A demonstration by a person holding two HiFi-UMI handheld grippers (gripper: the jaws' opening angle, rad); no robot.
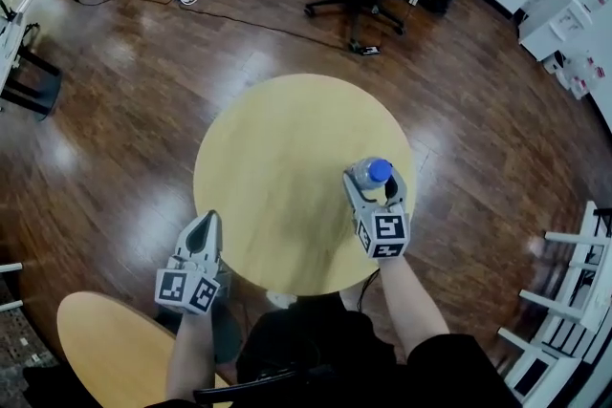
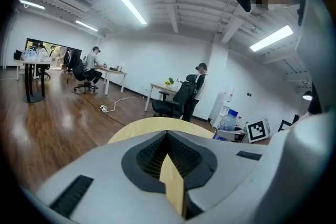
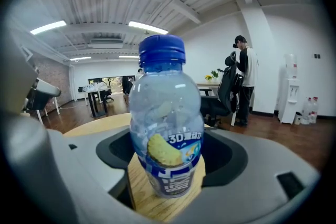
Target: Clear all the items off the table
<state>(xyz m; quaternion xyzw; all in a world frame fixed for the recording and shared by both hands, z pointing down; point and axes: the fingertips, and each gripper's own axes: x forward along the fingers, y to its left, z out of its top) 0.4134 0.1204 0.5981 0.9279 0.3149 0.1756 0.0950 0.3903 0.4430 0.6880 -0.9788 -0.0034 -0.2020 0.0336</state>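
1. Right gripper point(image 1: 374, 183) grasps the bottle point(image 3: 165, 128), which stands on the table point(image 1: 277, 158) at its right near edge.
2. Grip looks low on the body, so lift straight up and slowly.
3. Left gripper point(image 1: 209, 223) clenched and empty, at the near left.

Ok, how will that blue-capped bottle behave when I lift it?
The bottle shows no liquid line, so probably light. Its clear plastic wall may dent if squeezed hard. Tall and round, it would likely tip if nudged, then roll.

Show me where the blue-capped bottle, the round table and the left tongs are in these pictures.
blue-capped bottle point(image 3: 167, 131): right gripper view, middle of its clear body.
round table point(image 1: 287, 167): head view, bare part of its top.
left tongs point(image 1: 209, 219): head view, at the closed tips.
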